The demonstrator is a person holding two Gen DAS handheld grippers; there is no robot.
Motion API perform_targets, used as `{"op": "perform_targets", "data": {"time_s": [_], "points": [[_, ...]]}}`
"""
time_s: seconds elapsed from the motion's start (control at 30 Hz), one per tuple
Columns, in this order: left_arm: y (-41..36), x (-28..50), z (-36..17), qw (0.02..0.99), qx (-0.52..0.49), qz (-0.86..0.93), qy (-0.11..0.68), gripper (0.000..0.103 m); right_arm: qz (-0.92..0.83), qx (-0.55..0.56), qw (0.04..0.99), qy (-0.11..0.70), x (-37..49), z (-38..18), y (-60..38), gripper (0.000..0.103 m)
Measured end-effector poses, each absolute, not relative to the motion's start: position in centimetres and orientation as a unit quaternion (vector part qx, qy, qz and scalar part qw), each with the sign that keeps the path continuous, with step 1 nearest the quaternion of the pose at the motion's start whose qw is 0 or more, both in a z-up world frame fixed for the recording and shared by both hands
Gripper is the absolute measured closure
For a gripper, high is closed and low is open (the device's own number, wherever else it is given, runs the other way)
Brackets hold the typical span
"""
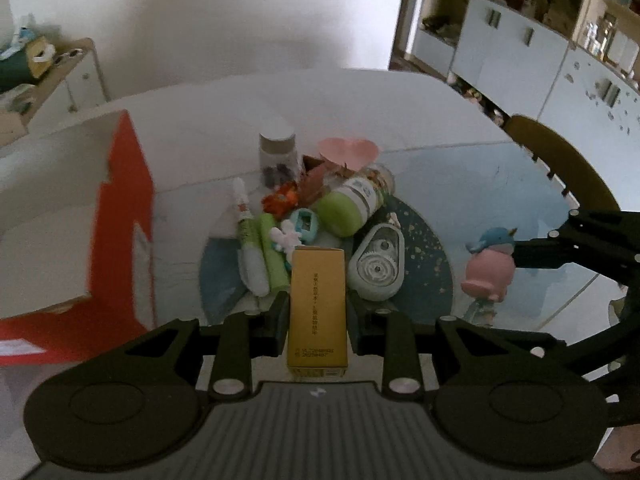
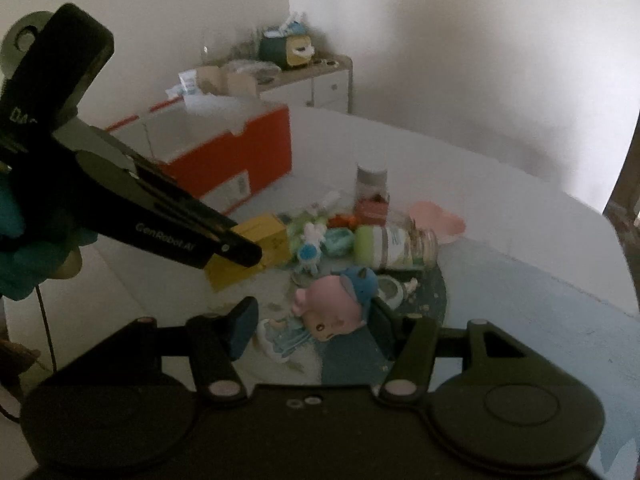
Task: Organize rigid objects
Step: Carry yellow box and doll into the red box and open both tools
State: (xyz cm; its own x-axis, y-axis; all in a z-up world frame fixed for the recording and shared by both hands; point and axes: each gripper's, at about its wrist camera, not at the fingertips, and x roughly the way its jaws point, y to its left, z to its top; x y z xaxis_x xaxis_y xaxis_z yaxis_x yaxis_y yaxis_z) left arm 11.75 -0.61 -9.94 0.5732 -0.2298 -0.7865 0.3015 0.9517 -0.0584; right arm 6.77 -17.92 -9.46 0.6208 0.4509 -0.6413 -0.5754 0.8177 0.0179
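Yellow box (image 1: 317, 304) between left jaws

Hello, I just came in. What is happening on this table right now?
A person is sorting small items with two hand-held grippers. The left gripper is shut on a yellow box, held at the near edge of a pile on the table. The right gripper has its jaws open around a pink and blue toy figure without gripping it. An orange and white box sits open beside the pile.

A dim room with plain white walls (image 2: 460, 40). A low white cabinet (image 2: 320, 84) stands in the corner; wooden shelving (image 1: 520, 20) with pale doors lines another side, beyond the white tabletop (image 1: 360, 100).
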Motion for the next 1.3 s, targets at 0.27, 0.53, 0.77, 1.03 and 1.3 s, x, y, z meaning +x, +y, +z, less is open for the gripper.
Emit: {"op": "perform_targets", "data": {"time_s": [0.27, 0.53, 0.77, 1.03, 1.3], "points": [[1.3, 9.2, -6.3, 0.900, 0.026, -0.105, 0.422, 0.075, 0.301, -0.106, 0.893, 0.316, 5.8, -5.7, -16.7, 0.044], [3.9, 7.8, -3.4, 0.913, 0.020, -0.076, 0.401, 0.075, 0.311, -0.102, 0.888, 0.323, 6.5, -2.4, -14.1, 0.044], [8.3, 8.5, -2.6, 0.916, 0.019, -0.064, 0.395, 0.075, 0.318, -0.110, 0.883, 0.327, 8.4, -1.7, -8.8, 0.044], [16.0, 10.9, -2.4, 0.918, 0.015, -0.044, 0.395, 0.075, 0.328, -0.114, 0.879, 0.328, 11.4, -1.7, -0.5, 0.044], [22.6, 14.5, -3.2, 0.916, 0.019, -0.021, 0.401, 0.075, 0.307, -0.113, 0.878, 0.349, 15.2, -3.1, 5.8, 0.044]]}}
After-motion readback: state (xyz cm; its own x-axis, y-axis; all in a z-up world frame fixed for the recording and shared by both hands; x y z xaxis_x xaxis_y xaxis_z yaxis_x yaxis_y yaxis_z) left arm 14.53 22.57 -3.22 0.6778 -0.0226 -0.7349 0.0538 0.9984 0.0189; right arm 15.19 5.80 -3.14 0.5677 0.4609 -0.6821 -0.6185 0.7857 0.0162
